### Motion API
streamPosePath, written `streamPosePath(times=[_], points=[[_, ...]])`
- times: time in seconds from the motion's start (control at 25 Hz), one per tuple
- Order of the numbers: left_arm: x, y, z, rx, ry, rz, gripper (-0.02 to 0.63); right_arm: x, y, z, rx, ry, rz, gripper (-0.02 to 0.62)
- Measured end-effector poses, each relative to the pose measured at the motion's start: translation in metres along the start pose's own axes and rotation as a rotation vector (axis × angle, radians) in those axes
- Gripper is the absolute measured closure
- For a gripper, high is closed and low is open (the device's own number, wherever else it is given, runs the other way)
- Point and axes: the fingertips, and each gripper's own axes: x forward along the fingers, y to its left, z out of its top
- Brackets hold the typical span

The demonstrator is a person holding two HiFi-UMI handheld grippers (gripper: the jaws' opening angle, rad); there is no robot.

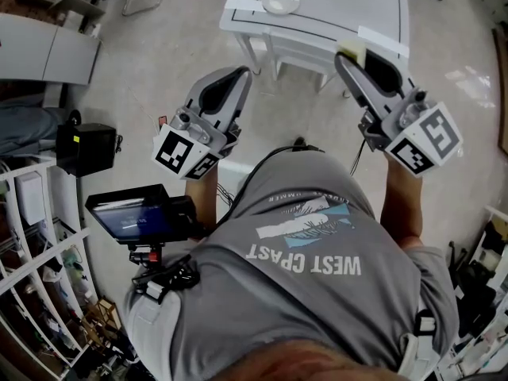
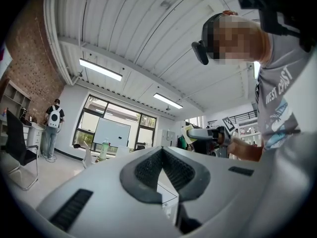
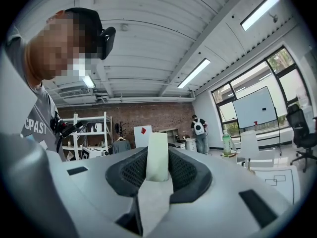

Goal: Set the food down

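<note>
A white table (image 1: 317, 18) stood ahead of the person, and its near edge fell just under the tips of both grippers in the head view. Open pale floor (image 1: 159, 46) lay to its left, and wire shelves (image 1: 32, 244) crowded the person's left side. The tabletop was smooth and flat with thin dark lines drawn on it. Strips of white tape (image 1: 241, 6) crossed its front edge, and a shallow round white plate (image 1: 281, 4) sat near the far left corner, well apart from both tools. The left gripper (image 1: 238, 74), a grey plastic shell with dark ribbed pads, had its jaws closed together at the tips with nothing between them. The right gripper (image 1: 346, 57) had its jaws set fairly wide, clamped on the food (image 1: 353, 51), a pale cream slab with flat sides and a rounded end. The food was held in the air above the table's near right edge, not touching it. It stood on end between the pads, its long axis running along the jaws and its free end poking past the tips.
</note>
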Motion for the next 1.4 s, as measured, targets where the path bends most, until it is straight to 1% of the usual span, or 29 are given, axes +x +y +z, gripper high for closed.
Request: streamPosePath(times=[0.2, 0.32, 0.48, 0.56, 0.64, 0.76, 0.84, 0.96, 1.12, 1.4], points=[[0.019, 0.002, 0.012, -0.001, -0.004, 0.001, 0.6, 0.002, -0.013, 0.015, 0.005, 0.003, 0.009, 0.489], [0.034, 0.004, 0.008, 0.019, 0.027, 0.005, 0.6, -0.003, -0.026, 0.022, 0.009, 0.005, 0.008, 0.489], [0.052, 0.003, 0.016, 0.029, 0.039, 0.01, 0.6, -0.007, -0.043, 0.035, 0.015, -0.002, 0.004, 0.489], [0.061, 0.005, 0.012, 0.029, 0.041, 0.014, 0.6, -0.009, -0.053, 0.031, 0.02, -0.005, 0.01, 0.489], [0.073, 0.008, 0.0, 0.029, 0.034, 0.016, 0.6, -0.01, -0.069, 0.019, 0.025, -0.009, 0.014, 0.489], [0.082, 0.017, -0.026, 0.04, 0.057, 0.023, 0.6, -0.008, -0.091, 0.0, 0.034, -0.016, 0.014, 0.489], [0.082, 0.022, -0.031, 0.039, 0.068, 0.025, 0.6, -0.003, -0.095, -0.005, 0.043, -0.013, 0.015, 0.489], [0.08, 0.037, -0.027, 0.035, 0.07, 0.032, 0.6, 0.009, -0.096, -0.007, 0.049, -0.002, 0.015, 0.489], [0.08, 0.061, -0.029, 0.023, 0.078, 0.018, 0.6, 0.028, -0.102, -0.006, 0.048, 0.002, -0.006, 0.489], [0.099, 0.112, -0.014, 0.025, 0.071, -0.047, 0.6, 0.068, -0.117, 0.004, 0.044, -0.003, -0.066, 0.489]])
